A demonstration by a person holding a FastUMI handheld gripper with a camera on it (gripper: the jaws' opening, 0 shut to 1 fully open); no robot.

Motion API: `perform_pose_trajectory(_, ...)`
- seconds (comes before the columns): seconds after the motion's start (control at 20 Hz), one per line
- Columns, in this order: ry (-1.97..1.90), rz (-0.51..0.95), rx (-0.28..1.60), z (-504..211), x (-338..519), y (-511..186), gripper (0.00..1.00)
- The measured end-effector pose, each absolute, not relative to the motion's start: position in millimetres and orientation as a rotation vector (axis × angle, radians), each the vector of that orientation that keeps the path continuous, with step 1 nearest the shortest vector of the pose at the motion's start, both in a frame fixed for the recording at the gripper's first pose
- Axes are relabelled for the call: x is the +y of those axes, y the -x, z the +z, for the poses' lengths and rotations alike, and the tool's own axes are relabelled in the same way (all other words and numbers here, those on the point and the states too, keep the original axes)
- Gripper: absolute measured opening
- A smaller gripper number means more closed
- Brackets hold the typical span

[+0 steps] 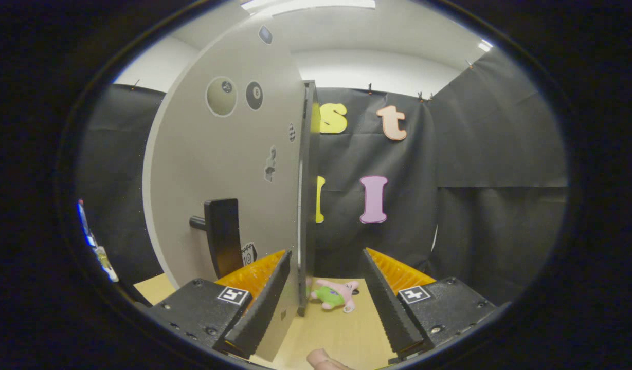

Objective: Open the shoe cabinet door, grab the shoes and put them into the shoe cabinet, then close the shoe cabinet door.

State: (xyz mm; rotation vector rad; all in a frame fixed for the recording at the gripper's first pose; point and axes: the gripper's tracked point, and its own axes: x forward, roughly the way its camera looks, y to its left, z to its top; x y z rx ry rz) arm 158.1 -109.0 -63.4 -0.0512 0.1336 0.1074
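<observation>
- The shoe cabinet door (228,169) is swung open and seen almost edge-on — a big pale panel with a few small stickers on its face and a dark handle (220,234) sticking out low on it.
- The door's free edge (306,195) runs as a dark vertical strip right up the middle, and its bottom corner comes down just ahead of the tongs, closer to the left finger.
- The tongs (326,303) are spread wide with nothing gripped. The door's lower edge sits inside the gap, up against the left finger (259,303), while the right finger (385,303) stands clear of it. Can't tell for sure whether the left finger actually touches the panel.
- Can't see into the cabinet from this angle, so what's inside is anyone's guess. The shoes aren't something I can pick out here.
- A small plush toy (335,294) — pink with a green middle — lies flat on the desk just beyond the fingers, right next to the door's bottom corner.
- A fingertip (323,359) pokes in between the two fingers at the near side.
- The desk (341,334) is light wood, bare around the toy.
- Behind all that it's black cloth wall (480,195) clipped up along the top, then a white wall and ceiling (377,56) with a strip light (305,4) above.
</observation>
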Motion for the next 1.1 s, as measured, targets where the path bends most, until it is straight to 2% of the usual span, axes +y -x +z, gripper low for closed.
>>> perform_pose_trajectory(0.55, 0.032, 0.141, 0.139, -76, 15, -157, 0.91)
perform_pose_trajectory(1.1, -0.071, 0.132, 0.254, -103, 142, -237, 0.94)
